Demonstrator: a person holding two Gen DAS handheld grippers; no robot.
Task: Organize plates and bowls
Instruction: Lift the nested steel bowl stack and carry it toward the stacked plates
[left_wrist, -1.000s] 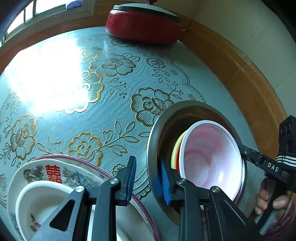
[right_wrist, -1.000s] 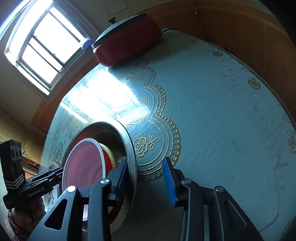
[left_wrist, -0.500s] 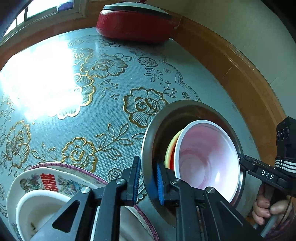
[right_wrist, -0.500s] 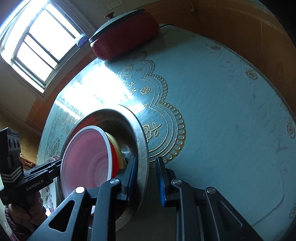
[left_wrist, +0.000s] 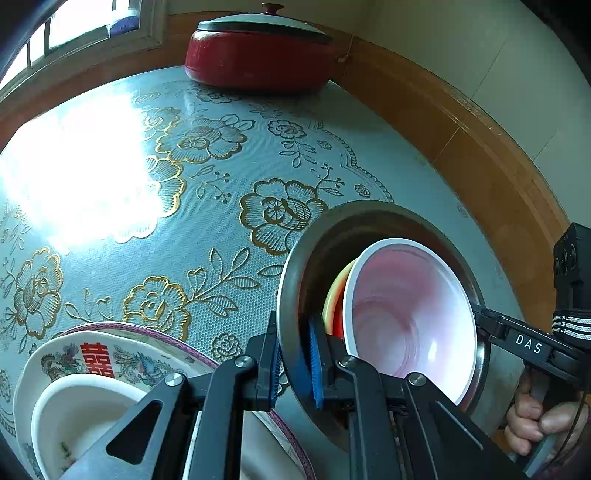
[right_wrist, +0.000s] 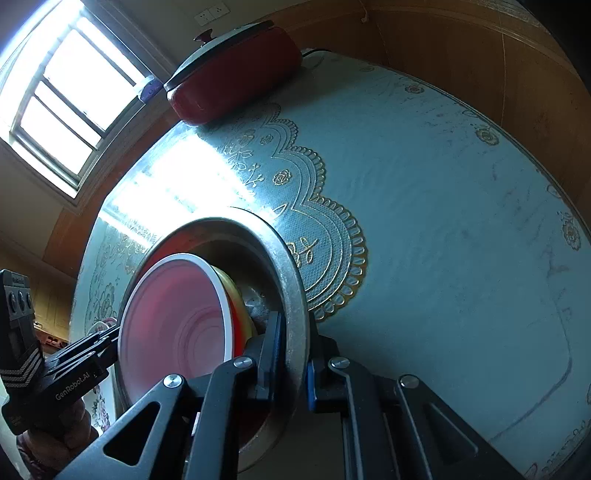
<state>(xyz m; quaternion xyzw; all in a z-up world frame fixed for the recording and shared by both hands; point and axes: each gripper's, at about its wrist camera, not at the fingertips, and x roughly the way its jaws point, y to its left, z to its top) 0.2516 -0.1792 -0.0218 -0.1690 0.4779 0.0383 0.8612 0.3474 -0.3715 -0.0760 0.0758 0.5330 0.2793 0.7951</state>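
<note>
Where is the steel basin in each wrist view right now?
Left wrist: steel basin at lower right, tilted up, its rim clamped by the left gripper; right gripper on its far rim.
Right wrist: steel basin at lower left of centre, rim pinched by the right gripper; left gripper at its far side.
Shared landmark: red pot at the table's far edge.
</note>
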